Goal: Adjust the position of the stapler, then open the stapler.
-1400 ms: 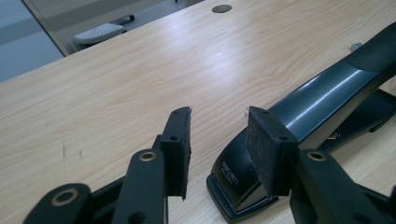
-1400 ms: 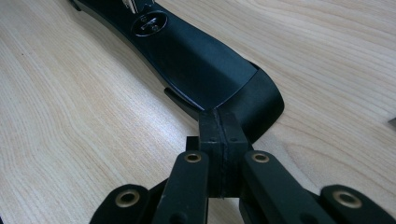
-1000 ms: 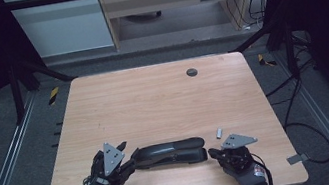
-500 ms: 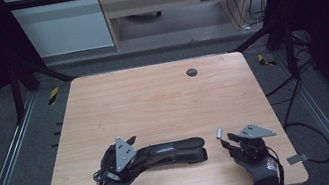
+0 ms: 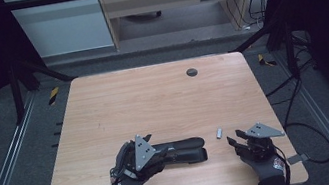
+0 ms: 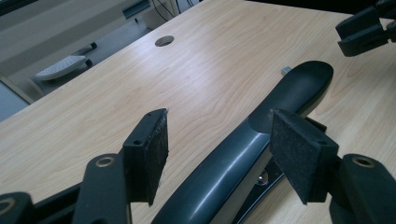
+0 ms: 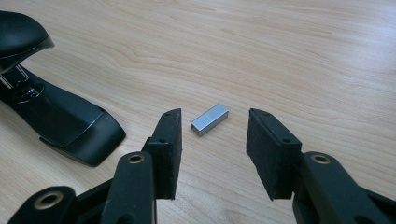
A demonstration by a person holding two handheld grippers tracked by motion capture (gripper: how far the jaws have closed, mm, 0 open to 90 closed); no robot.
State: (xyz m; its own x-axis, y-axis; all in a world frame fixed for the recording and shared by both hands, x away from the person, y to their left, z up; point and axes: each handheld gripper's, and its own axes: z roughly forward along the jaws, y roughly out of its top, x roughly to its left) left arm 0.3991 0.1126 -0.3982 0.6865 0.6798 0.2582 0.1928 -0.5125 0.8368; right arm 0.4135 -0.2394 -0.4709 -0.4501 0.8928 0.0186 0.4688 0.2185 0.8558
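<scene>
While both my hands rest low at the near edge of the desk point(image 5: 104, 107), gloved and coming up from below, my left gripper point(image 5: 154, 151) lies level over the left end of the black stapler point(image 5: 185, 150), pointing along its length toward the right. Its jaws have just been opening and now stand released: in the left gripper view the stapler's curved top point(image 6: 243, 149) runs up between the two pads, and neither pad presses on it. The right pad sits just beside the stapler's flank; the left pad is clear of it over bare wood.

My right gripper point(image 5: 236, 142) sits well apart at the stapler's other end, pointing left and slightly away from me. Its jaws have also just been opening and stand wide, holding nothing. Just ahead of the gap between them, in the right gripper view, a small silver block of staples point(image 7: 209, 119) lies flat on the desk, touching neither pad. The stapler's open nose point(image 7: 65, 121) lies to the left of it.

Farther off, a round cable hole point(image 5: 191, 72) sits near the far edge.
</scene>
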